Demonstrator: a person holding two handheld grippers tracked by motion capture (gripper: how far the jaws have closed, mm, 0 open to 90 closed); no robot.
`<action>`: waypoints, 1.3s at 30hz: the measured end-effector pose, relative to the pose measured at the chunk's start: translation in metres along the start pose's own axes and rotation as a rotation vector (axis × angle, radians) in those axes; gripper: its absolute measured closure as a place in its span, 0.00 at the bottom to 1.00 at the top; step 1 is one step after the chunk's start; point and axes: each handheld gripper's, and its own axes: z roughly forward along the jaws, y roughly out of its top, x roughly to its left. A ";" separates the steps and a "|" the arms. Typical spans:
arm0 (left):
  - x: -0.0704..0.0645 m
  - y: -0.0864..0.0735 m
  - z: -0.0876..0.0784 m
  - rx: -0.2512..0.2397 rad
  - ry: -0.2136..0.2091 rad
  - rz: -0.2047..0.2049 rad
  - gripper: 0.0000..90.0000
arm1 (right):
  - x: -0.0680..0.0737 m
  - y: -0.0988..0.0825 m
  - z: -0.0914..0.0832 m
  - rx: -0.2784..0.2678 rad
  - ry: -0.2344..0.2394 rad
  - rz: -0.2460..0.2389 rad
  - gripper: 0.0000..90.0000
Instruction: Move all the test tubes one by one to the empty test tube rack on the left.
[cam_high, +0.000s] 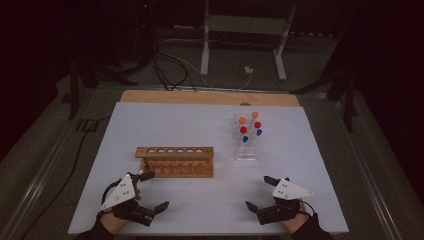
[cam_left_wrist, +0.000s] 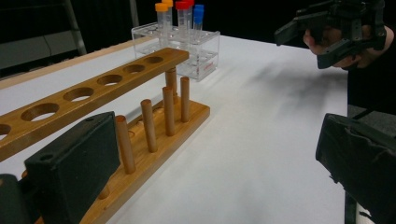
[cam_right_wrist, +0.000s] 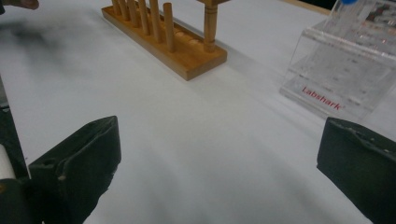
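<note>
white table (cam_high: 150, 120) on a wooden board (cam_high: 150, 96); cables (cam_high: 170, 65) and metal frame (cam_high: 205, 45) behind.

A white table (cam_high: 150, 125) carries a wooden rack (cam_high: 176, 162) and clear tube rack (cam_high: 246, 150).

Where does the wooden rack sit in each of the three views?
High view: wooden rack left of centre, in front of the left claw.
Left gripper view: left half, running from the near left corner towards the middle.
Right gripper view: top centre, its end post nearest.
Shared landmark: the clear tube stand.
</note>
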 end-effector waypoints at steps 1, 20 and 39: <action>0.000 0.000 0.000 0.000 0.000 0.000 0.01 | 0.000 0.002 0.000 -0.005 0.012 0.010 0.00; 0.001 0.000 0.000 -0.005 -0.018 -0.005 0.01 | -0.003 0.054 -0.010 -0.124 -0.033 0.011 0.00; 0.000 0.000 0.000 -0.011 -0.028 -0.013 0.01 | -0.038 0.087 0.023 -0.138 -0.080 0.082 0.00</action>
